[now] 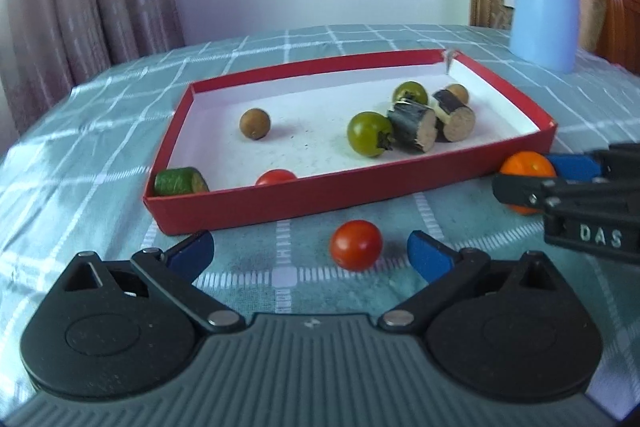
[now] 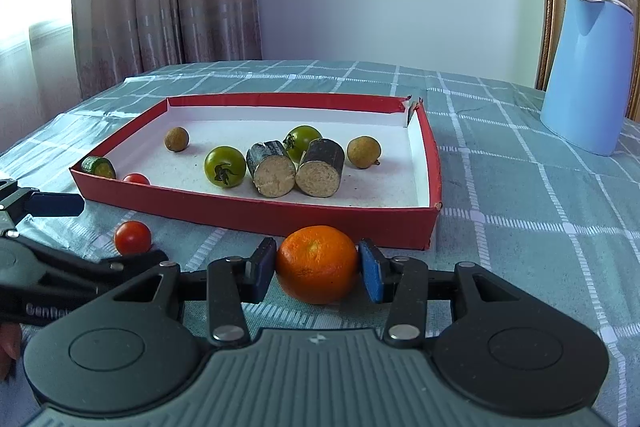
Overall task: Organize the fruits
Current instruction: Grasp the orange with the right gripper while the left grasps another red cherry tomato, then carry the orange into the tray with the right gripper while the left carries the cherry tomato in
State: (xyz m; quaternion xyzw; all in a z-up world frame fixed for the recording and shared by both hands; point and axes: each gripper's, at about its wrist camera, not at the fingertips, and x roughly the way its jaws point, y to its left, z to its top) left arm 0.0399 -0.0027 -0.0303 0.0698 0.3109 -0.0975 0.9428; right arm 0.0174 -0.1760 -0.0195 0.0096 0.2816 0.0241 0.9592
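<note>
Checked green cloth covers the table; the landmark is the shallow red cardboard tray.

Left wrist view: my left gripper stands with jaws wide apart, the small red cherry tomato lying between them, touched by neither, just in front of the tray's near wall. Risk: a one-sided closure would roll it away. Inside the tray lie green tomatoes, brown longans and cut cane pieces.

Right wrist view: my right gripper is clamped on the round orange mandarin, both pads touching, fruit resting on the cloth before the tray. Risk: the near wall obstructs a low carry. A pale blue jug stands well beyond the tray.
</note>
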